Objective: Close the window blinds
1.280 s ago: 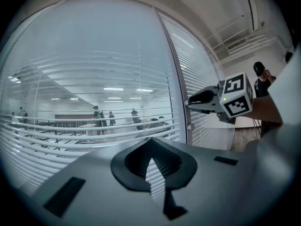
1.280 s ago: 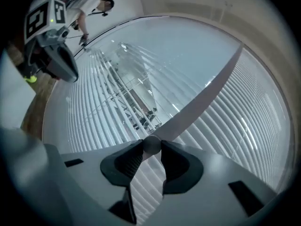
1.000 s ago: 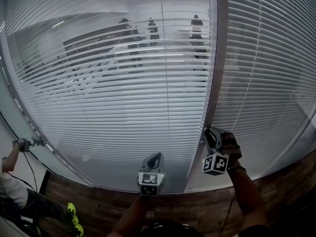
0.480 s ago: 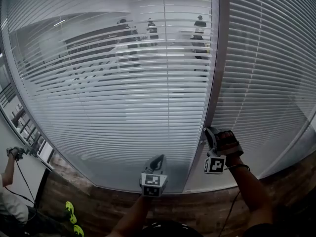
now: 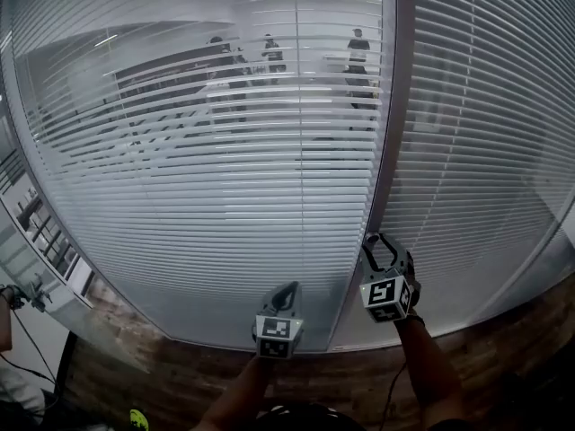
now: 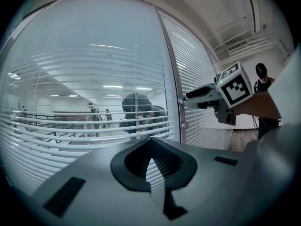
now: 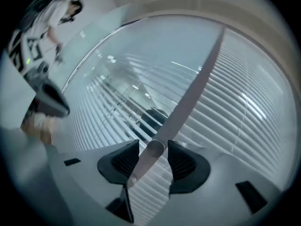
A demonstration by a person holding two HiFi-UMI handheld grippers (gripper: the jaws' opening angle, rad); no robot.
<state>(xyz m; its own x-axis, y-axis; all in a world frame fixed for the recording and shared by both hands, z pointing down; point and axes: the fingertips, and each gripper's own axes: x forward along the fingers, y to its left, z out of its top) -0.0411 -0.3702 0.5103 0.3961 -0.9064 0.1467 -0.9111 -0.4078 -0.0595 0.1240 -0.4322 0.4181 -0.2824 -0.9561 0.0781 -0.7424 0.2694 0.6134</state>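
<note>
Our right gripper (image 5: 384, 251) is opening around the knob (image 7: 154, 149); our left gripper (image 6: 151, 166) is closed, holding nothing. If the knob turns back, the blinds (image 5: 225, 178) will not close.

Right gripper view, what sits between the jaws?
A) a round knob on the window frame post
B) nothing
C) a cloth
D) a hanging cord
A: the right gripper has its jaws opening either side of the round knob on the frame post, pads clear of it.

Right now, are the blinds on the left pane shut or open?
Open: the slats stand apart, and people on the far side show between them.
</note>
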